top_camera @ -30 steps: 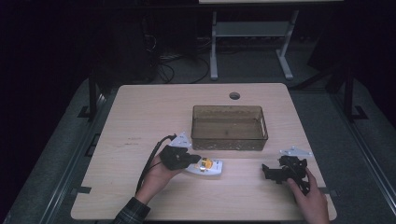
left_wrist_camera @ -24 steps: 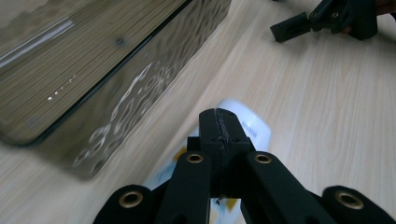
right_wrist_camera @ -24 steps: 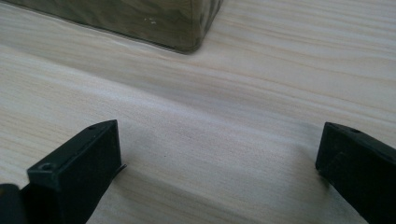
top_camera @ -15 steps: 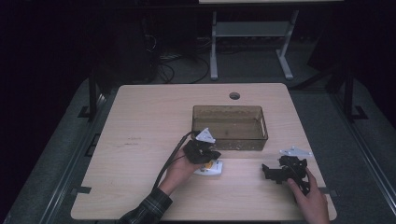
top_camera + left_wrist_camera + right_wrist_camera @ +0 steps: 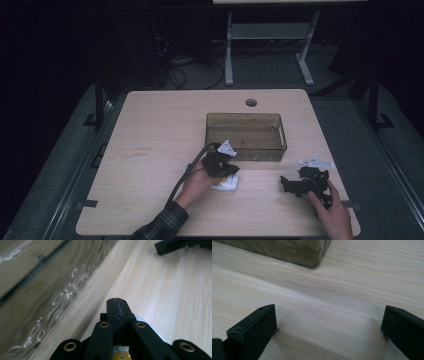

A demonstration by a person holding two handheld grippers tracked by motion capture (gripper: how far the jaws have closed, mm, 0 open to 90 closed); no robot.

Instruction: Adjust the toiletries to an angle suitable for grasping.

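Observation:
My left gripper (image 5: 230, 171) is over a small white object with a yellow patch (image 5: 226, 183), just in front of the clear brown bin (image 5: 280, 131). In the left gripper view its jaws (image 5: 117, 302) are pressed together with nothing between them; the white object (image 5: 143, 323) shows under them and the bin's wall (image 5: 50, 290) runs along the left. My right gripper (image 5: 288, 185) rests on the table at the right, held by a hand, its jaws pointing left. In the right gripper view the jaws (image 5: 329, 322) stand wide apart over bare wood, facing the bin's corner (image 5: 312, 255).
The wooden table (image 5: 150, 150) has a round cable hole (image 5: 251, 102) at its far edge. A grey three-cornered plate (image 5: 316, 162) lies beside the right hand. A black cable (image 5: 187, 175) trails from the left gripper. A white stand (image 5: 270, 35) is on the floor behind.
My left hand has moved right and toward the bin, from left of the white object to over it. The right gripper has stayed in place.

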